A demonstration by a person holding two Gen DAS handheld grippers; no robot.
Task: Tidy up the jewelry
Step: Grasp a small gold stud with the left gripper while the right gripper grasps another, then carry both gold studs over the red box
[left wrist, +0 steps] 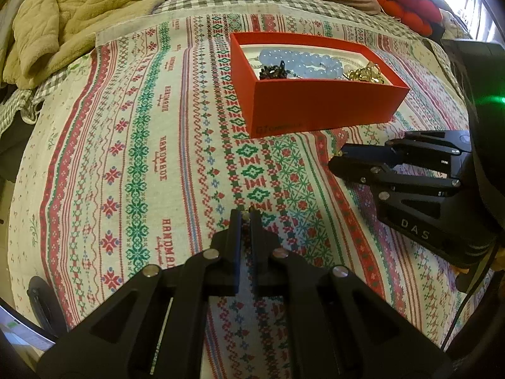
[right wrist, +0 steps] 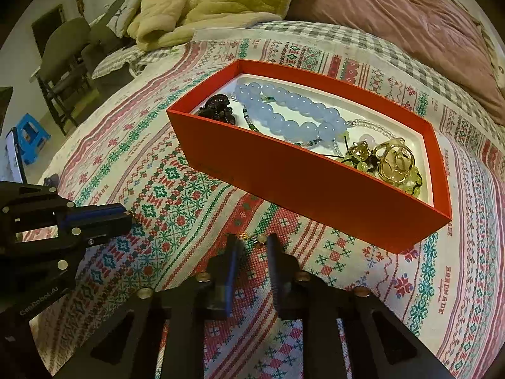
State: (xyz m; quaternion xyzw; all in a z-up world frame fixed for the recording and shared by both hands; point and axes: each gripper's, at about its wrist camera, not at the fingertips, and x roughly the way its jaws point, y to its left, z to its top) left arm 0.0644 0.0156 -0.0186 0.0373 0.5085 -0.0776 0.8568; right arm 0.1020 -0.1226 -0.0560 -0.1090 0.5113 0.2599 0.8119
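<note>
1. The red box (right wrist: 315,186) sat on the patterned cloth (left wrist: 132,158), holding a blue bead bracelet (right wrist: 290,113), a black piece (right wrist: 219,107) and gold-green jewelry (right wrist: 388,161).
2. The left gripper (left wrist: 246,218) had its jaws nearly together on a small item at the tips; the item was too small to identify.
3. The right gripper (right wrist: 252,243) had its jaws slightly apart, with a small gold piece (right wrist: 249,237) between the tips, just beside the box's near wall.
4. Whether the right jaws gripped that piece could not be determined.

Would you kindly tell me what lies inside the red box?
The box holds blue beads, a dark charm and gold pieces. Its near wall hides anything beneath them.
</note>
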